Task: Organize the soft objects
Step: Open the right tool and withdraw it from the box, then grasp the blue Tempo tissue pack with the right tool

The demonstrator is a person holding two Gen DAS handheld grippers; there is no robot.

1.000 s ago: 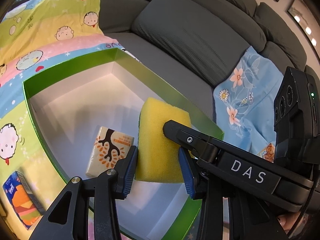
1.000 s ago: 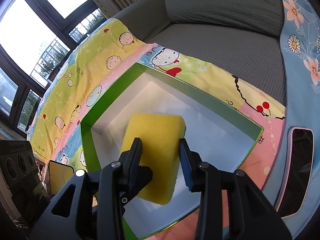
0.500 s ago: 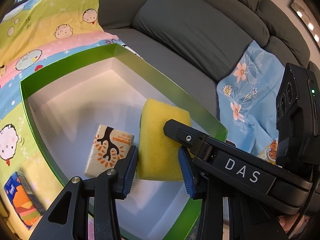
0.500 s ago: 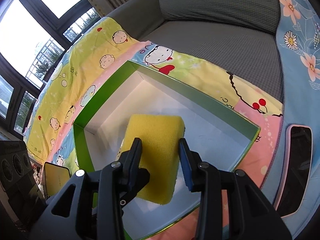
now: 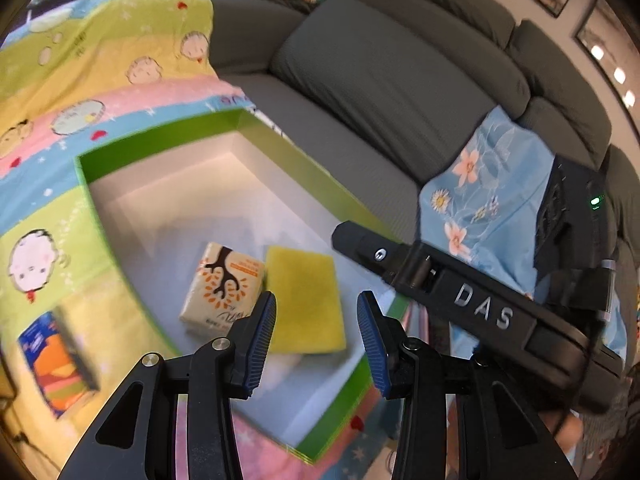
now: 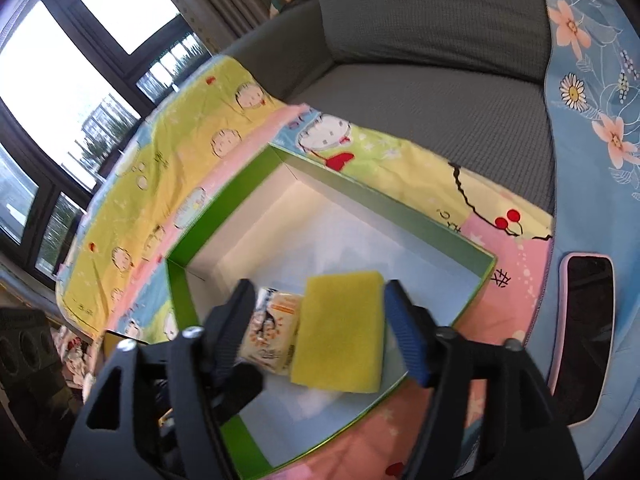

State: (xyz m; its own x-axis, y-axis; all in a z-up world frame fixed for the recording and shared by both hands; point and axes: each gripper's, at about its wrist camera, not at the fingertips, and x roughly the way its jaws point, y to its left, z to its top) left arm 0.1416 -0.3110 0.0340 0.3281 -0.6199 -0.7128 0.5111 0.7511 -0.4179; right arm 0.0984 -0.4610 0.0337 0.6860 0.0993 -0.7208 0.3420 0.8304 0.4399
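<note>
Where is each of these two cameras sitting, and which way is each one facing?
Left wrist: on the left gripper, looking down into the green box; its open fingers and the right gripper's black body show.
Right wrist: on the right gripper, looking down past its open fingers into the green box.
Shared: yellow sponge, tissue pack, cartoon blanket, grey sofa.

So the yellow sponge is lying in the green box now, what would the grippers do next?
Probably lift the right gripper away: its jaws are open, and the yellow sponge lies flat in the green box beside the tissue pack. Then go for the blue packet outside.
</note>
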